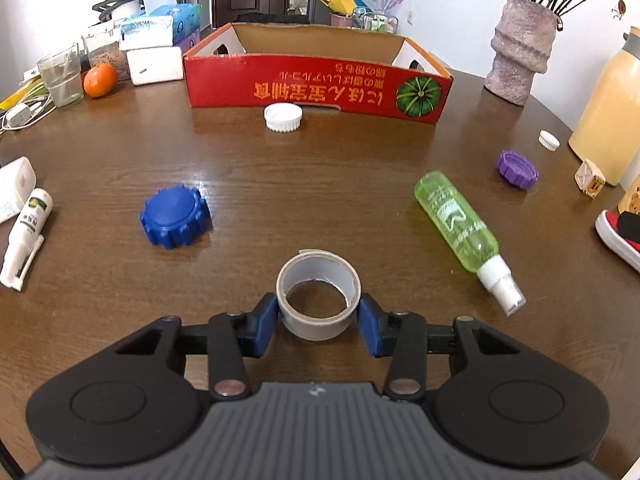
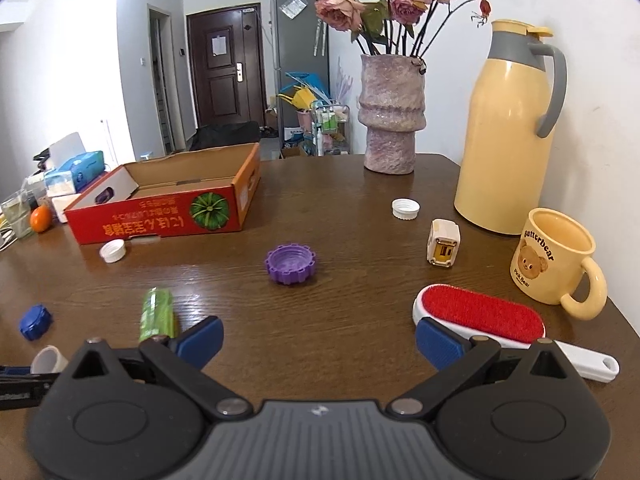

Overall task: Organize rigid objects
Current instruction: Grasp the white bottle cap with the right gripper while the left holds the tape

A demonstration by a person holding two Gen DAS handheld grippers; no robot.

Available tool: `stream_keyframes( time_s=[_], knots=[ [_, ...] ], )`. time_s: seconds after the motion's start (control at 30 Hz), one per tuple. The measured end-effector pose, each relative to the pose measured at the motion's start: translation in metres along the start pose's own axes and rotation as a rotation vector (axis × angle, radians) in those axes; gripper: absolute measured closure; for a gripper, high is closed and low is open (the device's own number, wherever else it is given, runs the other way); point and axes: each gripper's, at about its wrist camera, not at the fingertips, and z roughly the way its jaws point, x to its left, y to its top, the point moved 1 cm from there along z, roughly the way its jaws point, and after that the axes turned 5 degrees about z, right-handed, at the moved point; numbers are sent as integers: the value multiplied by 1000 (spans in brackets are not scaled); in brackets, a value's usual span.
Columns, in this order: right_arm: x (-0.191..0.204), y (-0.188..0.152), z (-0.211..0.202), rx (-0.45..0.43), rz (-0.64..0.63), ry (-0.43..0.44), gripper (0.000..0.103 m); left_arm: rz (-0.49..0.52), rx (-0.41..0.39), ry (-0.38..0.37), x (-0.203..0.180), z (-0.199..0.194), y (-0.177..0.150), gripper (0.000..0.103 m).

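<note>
Blue cap point(image 1: 175, 217): one, left of centre on the wooden table point(image 1: 320, 184), flat and well apart from everything else.
Tape roll point(image 1: 318, 294): one, grey, near me at centre, lying on its side face with the hole up.
My left gripper point(image 1: 318, 316): narrowed around the roll, a blue pad at each side; touching or just short of it, I cannot tell, and I judge the roll has not left the table.
Risk at the roll: the wall is round and smooth, so an off-centre squeeze could squirt it forward; a loose tape end at the far rim could snag.
White caps: two, one point(image 1: 283, 117) just in front of the box, one point(image 1: 549, 139) far right near the flask.
Red box point(image 1: 316, 90): one, far centre, open top, looks empty from the right view; likely where things go.
Risk at the box: a low carry could clip its near wall.
Green spray bottle point(image 1: 464, 232): one, lying right of the roll; could roll if bumped.
Purple cap point(image 1: 517, 169): one, further right.
My right gripper point(image 2: 318, 338): spread wide, holding nothing, above bare table.
Lint brush point(image 2: 480, 318): one, beside my right pad; could be nudged.
</note>
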Motion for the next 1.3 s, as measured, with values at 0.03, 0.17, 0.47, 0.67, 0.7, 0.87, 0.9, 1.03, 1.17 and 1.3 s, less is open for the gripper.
stream_keyframes(
  time_s=[0.03,0.17,0.47,0.67,0.7,0.87,0.9,1.03,1.17,1.3],
  knots=[
    [-2,2,3,1,7,-5,0,0,-4,-1,0,-1,2,59],
    [-6,12,15,-4,19,-26,0,-2,-23,2,1,-3,14,59],
    [-15,41,46,-16,25,-68,4,-4,-53,3,5,-2,39,59],
    [-23,62,74,-1,10,-115,6,-14,-67,12,11,3,55,59],
    [-24,66,79,1,7,-126,7,-14,-70,15,12,4,57,59],
    [-36,86,109,16,24,-165,11,-23,-80,24,18,10,69,59],
    [-39,91,116,20,28,-174,12,-24,-82,25,19,11,72,59],
    [-47,107,147,49,21,-204,21,-34,-84,36,24,19,81,59],
    [-59,127,180,76,56,-225,26,-48,-87,46,30,26,90,59],
    [-67,141,207,103,82,-240,28,-58,-88,51,36,33,99,59]
  ],
)
